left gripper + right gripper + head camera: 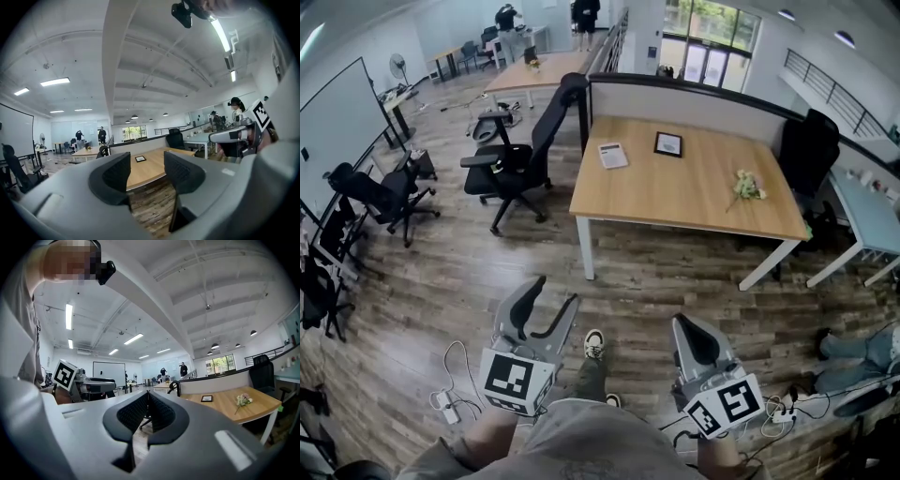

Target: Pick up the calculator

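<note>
The wooden desk (694,192) is well apart from both grippers, so I judge the step in hand is the approach. The left gripper (553,298) has its jaws spread and empty, while the right gripper (686,328) is pressed closed on nothing. The calculator (612,155), apparently the pale slab, lies at the desk's far left. Bring the spread left jaws in low, across its narrow sides.

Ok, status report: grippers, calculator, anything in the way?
Left gripper open, empty; right gripper shut, empty. Calculator untouched on far desk. Office chair left of desk, not blocking.
</note>
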`<state>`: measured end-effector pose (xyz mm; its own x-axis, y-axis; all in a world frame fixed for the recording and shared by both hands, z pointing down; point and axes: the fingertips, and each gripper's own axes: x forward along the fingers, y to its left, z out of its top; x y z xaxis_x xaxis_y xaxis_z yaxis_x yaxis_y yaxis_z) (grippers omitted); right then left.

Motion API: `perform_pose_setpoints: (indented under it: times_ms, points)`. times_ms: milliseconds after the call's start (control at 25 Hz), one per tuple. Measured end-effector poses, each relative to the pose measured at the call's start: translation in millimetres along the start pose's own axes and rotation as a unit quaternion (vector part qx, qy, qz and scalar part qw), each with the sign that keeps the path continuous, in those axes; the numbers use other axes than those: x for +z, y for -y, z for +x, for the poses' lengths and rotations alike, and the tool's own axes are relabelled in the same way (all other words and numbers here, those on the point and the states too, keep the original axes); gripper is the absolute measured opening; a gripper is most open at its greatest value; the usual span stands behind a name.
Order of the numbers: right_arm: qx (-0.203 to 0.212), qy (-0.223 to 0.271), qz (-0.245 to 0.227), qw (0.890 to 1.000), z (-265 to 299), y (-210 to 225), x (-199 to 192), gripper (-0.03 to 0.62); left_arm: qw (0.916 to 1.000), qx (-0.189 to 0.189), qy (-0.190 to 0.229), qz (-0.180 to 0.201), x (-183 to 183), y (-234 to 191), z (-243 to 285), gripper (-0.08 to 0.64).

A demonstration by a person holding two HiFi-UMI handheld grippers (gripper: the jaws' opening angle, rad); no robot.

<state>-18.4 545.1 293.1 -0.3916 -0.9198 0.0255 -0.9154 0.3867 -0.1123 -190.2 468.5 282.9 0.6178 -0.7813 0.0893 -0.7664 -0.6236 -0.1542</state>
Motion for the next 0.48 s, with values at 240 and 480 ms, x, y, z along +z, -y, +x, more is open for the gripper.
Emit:
perform_pose_setpoints:
  times_ms: [240, 480]
  points:
    - [-0.021, -0.013, 0.005, 1.0, 34.5, 31.4, -2.0, 0.011, 0.9998, -0.019, -0.01, 0.001, -7.1, -16.5, 44.3, 0.224]
    - [-0.035, -0.024, 0.003, 0.999, 93.4, 70.3, -2.4, 0.011, 0.9998, -0.015, -0.009, 0.003, -7.5, -58.4, 105.8, 0.224]
